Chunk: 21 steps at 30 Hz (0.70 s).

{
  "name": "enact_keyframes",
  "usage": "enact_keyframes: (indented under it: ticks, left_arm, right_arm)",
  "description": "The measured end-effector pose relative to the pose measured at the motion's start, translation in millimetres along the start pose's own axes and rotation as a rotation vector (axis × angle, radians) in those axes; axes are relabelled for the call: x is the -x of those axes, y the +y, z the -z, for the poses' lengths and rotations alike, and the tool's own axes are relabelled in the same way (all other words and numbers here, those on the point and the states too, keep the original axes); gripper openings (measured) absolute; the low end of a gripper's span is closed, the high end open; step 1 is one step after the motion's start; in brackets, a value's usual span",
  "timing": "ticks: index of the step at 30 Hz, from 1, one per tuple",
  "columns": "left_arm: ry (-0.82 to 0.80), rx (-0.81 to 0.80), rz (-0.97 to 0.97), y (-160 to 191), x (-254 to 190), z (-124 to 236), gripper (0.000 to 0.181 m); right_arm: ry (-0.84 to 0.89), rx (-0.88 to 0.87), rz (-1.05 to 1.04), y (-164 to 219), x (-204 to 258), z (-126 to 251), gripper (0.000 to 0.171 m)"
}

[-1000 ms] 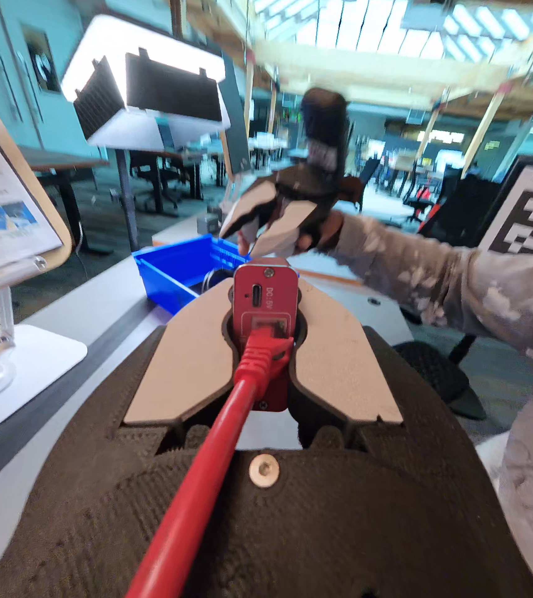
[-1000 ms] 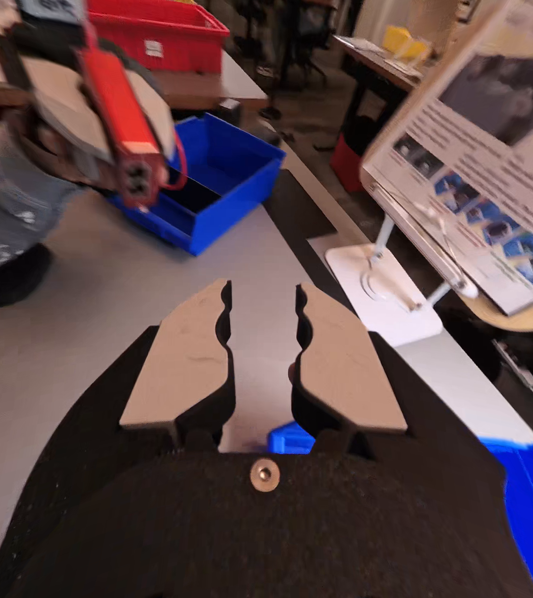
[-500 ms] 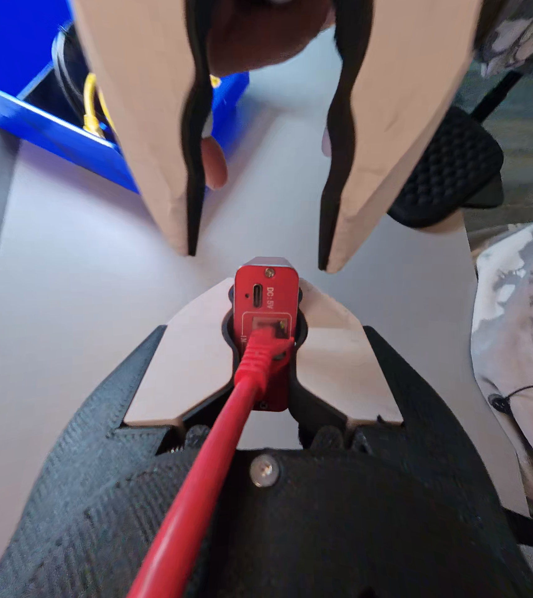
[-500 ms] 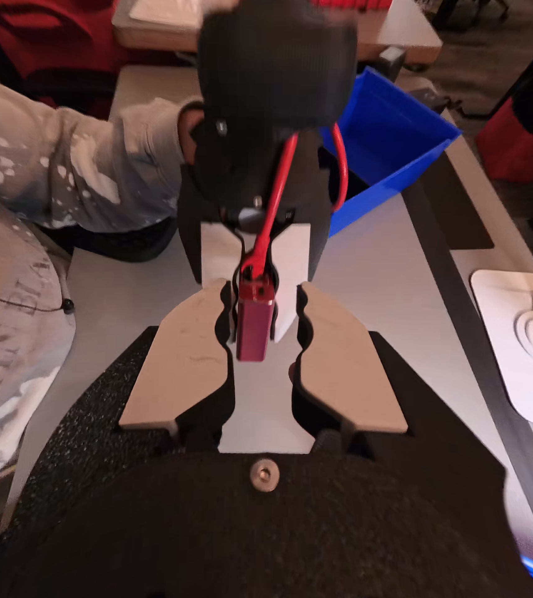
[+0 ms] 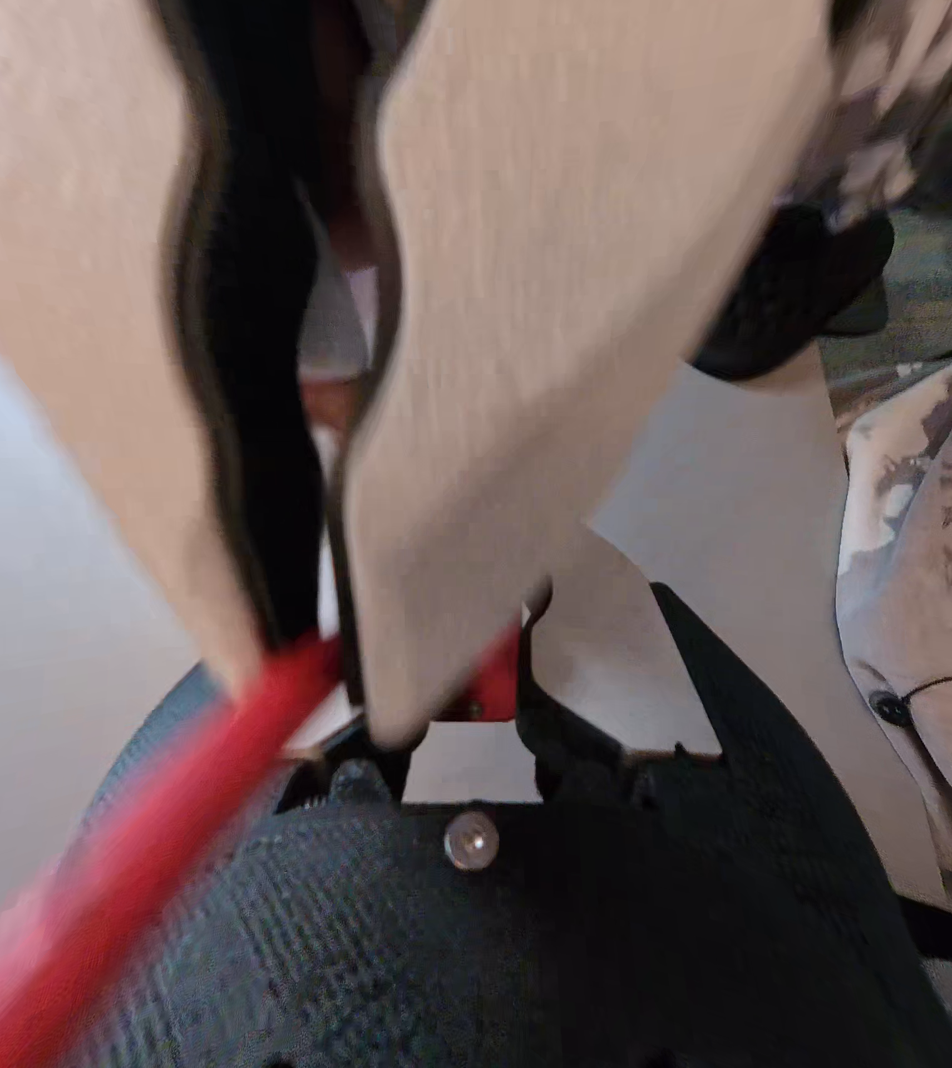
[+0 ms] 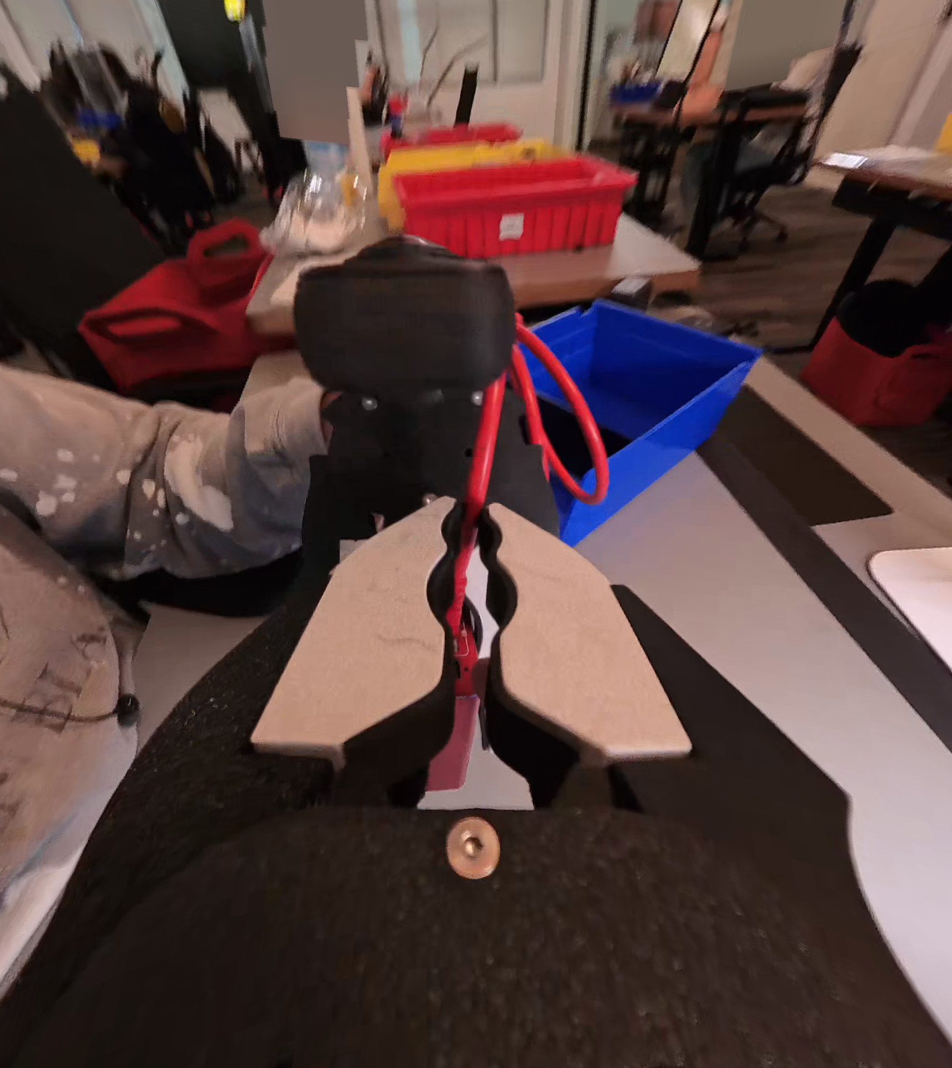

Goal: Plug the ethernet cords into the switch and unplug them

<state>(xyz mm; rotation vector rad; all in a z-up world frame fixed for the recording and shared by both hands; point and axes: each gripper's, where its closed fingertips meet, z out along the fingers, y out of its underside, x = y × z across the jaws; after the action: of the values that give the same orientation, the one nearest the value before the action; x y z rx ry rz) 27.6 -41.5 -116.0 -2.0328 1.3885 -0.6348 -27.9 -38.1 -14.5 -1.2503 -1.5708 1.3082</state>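
Closing my right tongs (image 6: 470,569) around the red cord (image 6: 482,456) at its plug, my left tongs (image 5: 444,688) clamp the red switch (image 5: 491,693) above the tabletop (image 6: 722,607); plugged in, unplugging remains.

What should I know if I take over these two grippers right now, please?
Left gripper: shut on the red switch, held above the table.
Right gripper: shut on the red ethernet cord close to its plug, facing the left one.
The cord's loop hangs toward the blue bin behind.
Done: this cord looks plugged in.
Left: pull the plug out while the left gripper steadies the switch.
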Motion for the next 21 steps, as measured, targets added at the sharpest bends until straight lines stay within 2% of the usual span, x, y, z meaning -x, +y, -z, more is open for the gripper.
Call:
enact_keyframes:
  ticks: [6, 10, 14, 21]
  left_arm:
    - [-0.081, -0.359, 0.023, -44.3, 19.9, 42.6, 0.031]
    - [-0.041, -0.447, -0.010, -51.6, 12.8, 62.5, 0.023]
    - [-0.047, -0.368, -0.034, -39.7, 12.1, 52.6, 0.028]
    - [0.042, -0.479, 0.007, -42.7, 15.5, 50.0, 0.031]
  right_arm:
    - [0.077, -0.348, -0.053, -21.2, -18.5, 35.6, 0.004]
    - [0.052, -0.457, -0.044, -22.3, -13.7, 40.4, 0.004]
    - [0.044, -0.453, -0.042, -18.5, -13.0, 36.3, 0.004]
    - [0.090, -0.380, 0.025, -15.5, -12.3, 36.3, 0.004]
